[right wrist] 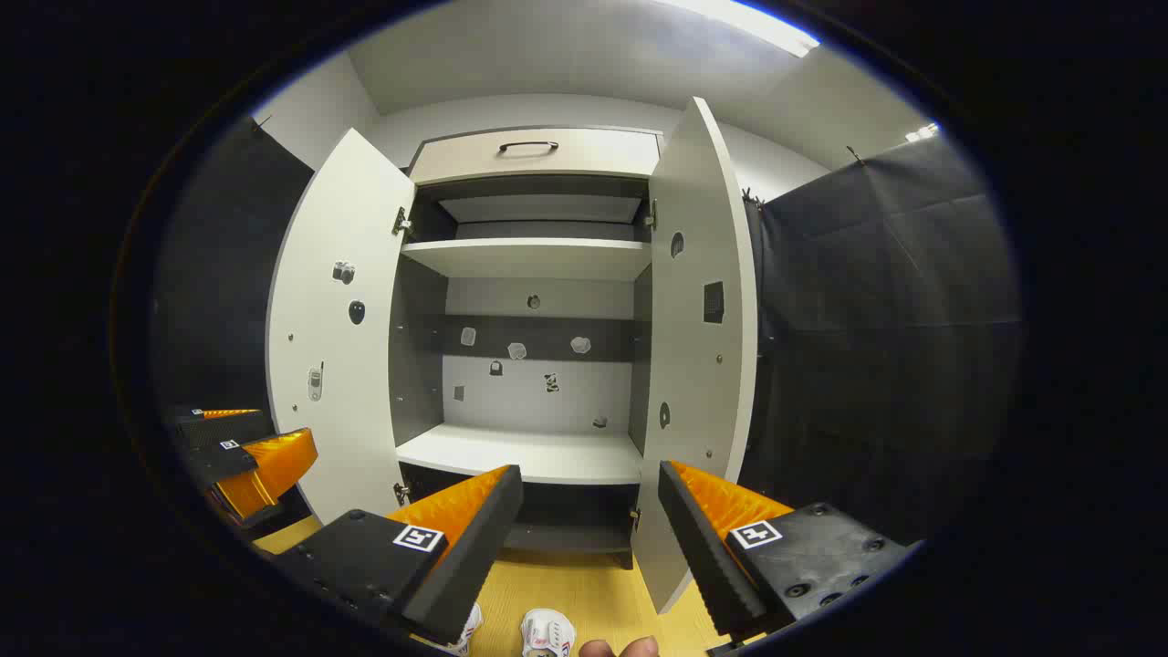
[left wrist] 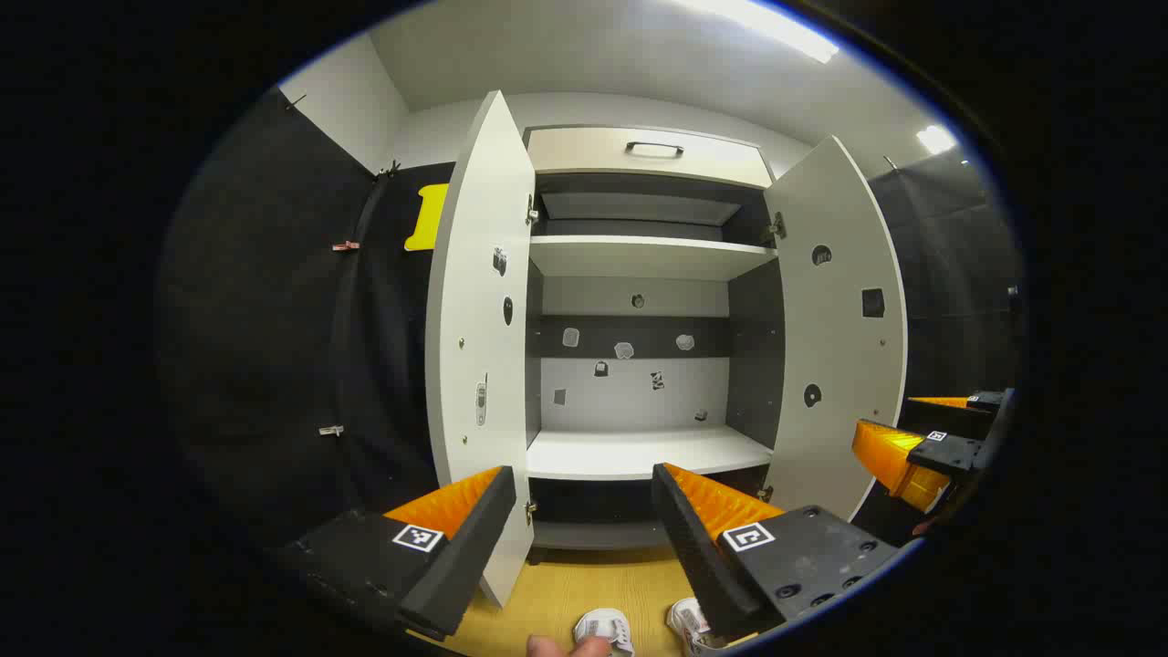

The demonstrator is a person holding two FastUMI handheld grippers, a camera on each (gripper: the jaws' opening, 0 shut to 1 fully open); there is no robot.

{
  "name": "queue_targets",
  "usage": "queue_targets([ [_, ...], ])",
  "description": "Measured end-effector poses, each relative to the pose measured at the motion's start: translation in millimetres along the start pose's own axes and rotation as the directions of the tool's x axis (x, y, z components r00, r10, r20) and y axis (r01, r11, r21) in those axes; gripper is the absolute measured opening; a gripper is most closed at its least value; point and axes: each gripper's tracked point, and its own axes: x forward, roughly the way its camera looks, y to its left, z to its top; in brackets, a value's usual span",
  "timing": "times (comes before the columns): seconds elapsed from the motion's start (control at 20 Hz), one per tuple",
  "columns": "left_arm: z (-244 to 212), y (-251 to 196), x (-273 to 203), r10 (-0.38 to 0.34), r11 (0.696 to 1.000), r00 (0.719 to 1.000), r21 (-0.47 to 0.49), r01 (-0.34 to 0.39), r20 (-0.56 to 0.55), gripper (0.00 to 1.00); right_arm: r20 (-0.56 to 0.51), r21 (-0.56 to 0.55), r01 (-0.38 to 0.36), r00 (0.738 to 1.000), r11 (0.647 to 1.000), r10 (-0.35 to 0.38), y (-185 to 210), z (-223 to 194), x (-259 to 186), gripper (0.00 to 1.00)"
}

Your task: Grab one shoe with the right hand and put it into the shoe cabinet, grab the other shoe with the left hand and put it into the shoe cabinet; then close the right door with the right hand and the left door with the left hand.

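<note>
The shoe cabinet [left wrist: 639, 274] stands ahead with both doors swung open: left door [left wrist: 479, 347], right door [left wrist: 835, 328]. Its white middle shelf [left wrist: 639, 452] is bare. Two white shoes [left wrist: 604, 630] [left wrist: 689, 620] sit on the wooden floor in front of the cabinet, at the bottom of both views [right wrist: 547, 632] [right wrist: 467, 630]. My left gripper [left wrist: 584, 511] is open, raised above the shoes and pointing into the cabinet. My right gripper [right wrist: 591, 511] is open too, level with it. Each gripper shows at the edge of the other's view [left wrist: 922, 447] [right wrist: 242, 456].
Black cloth walls [right wrist: 894, 347] close in both sides of the booth. A drawer with a dark handle [left wrist: 652, 148] tops the cabinet, with an upper shelf [left wrist: 639, 255] below it. Small stickers dot the cabinet's back panel and doors. A fingertip [right wrist: 620, 648] shows at the bottom edge.
</note>
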Motion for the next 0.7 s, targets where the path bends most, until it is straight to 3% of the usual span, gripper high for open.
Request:
queue_targets([
  [0.45,-3.5,0.3,-1.1,-0.009,1.000,1.000,0.014,0.009,-0.001,0.95,0.004,0.001,0.001,1.000,1.000,-0.001,0.2,-0.3,0.7,0.98],
  [0.7,-3.6,2.9,-1.1,-0.003,1.000,1.000,0.016,0.003,-0.003,0.95,-0.005,-0.050,-0.013,1.000,0.999,0.013,2.8,-3.5,-2.2,0.98],
])
